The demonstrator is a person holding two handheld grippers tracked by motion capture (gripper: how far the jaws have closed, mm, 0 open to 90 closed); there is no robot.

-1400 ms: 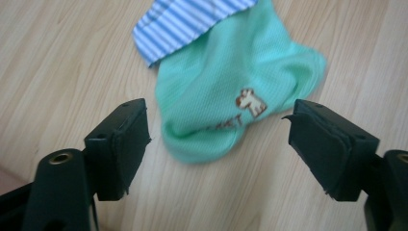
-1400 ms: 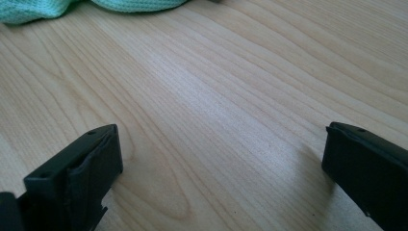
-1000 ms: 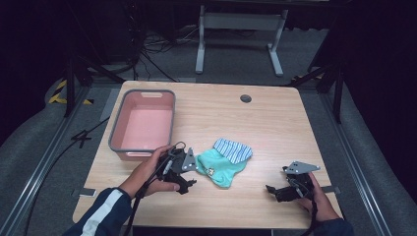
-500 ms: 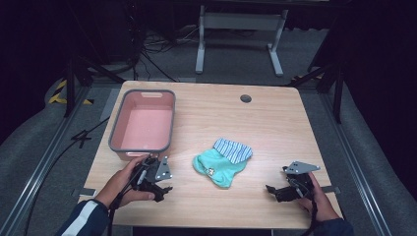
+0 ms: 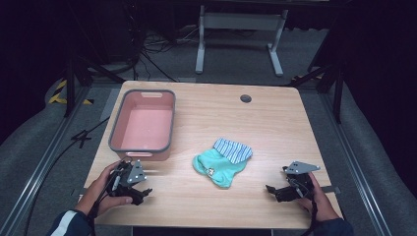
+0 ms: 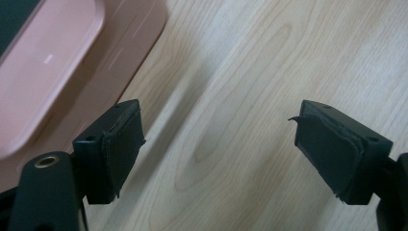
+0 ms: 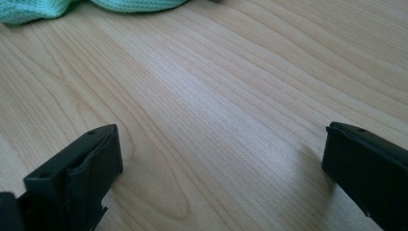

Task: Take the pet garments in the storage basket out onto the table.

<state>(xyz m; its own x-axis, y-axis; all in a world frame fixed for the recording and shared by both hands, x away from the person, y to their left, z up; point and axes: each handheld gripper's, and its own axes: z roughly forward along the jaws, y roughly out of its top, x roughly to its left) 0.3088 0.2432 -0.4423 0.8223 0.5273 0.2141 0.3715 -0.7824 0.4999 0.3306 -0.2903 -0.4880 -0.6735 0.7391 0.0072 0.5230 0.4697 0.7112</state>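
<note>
Wooden table (image 5: 275,123), light grain, holding all items. Pink tub (image 5: 143,126) with grey rim, upright at the far left of the table, its corner also in the left gripper view (image 6: 57,62). Pair of socks (image 5: 222,159), teal with a striped one lying partly over it, near the table's middle, between the two grippers and well apart from each; its teal edge shows at the top of the right gripper view (image 7: 72,8). Left gripper (image 5: 139,192), near front edge, just in front of the tub, jaws wide apart over bare wood, holding nothing. Right gripper (image 5: 273,191), near front right, jaws likewise spread, nothing between them.
</note>
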